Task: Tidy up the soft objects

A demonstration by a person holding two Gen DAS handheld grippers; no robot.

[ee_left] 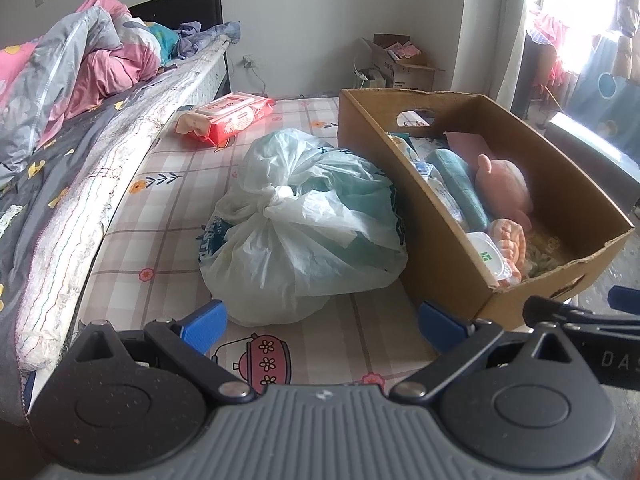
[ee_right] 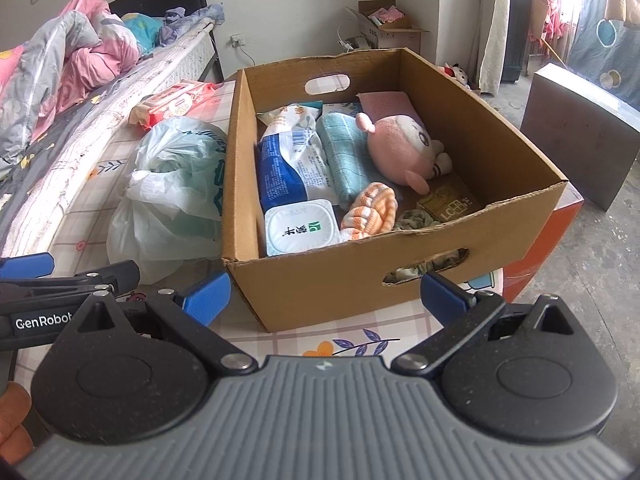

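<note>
Ahead of both grippers' wide, empty jaws: tied bag (ee_left: pixel 298 224) beside cardboard box (ee_right: pixel 344 280).

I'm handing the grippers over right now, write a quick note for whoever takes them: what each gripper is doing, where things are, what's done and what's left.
Left gripper: open, empty, facing the tied plastic bag on the checked mat.
Right gripper: open, empty, at the near wall of the cardboard box.
In the box already: pink plush toy, teal towel, orange striped cloth, blue and white packet, white tub.
Outside the box: the plastic bag just left of it, and the red wipes pack further back by the mattress.
Probably left: the bag and the wipes pack.
</note>
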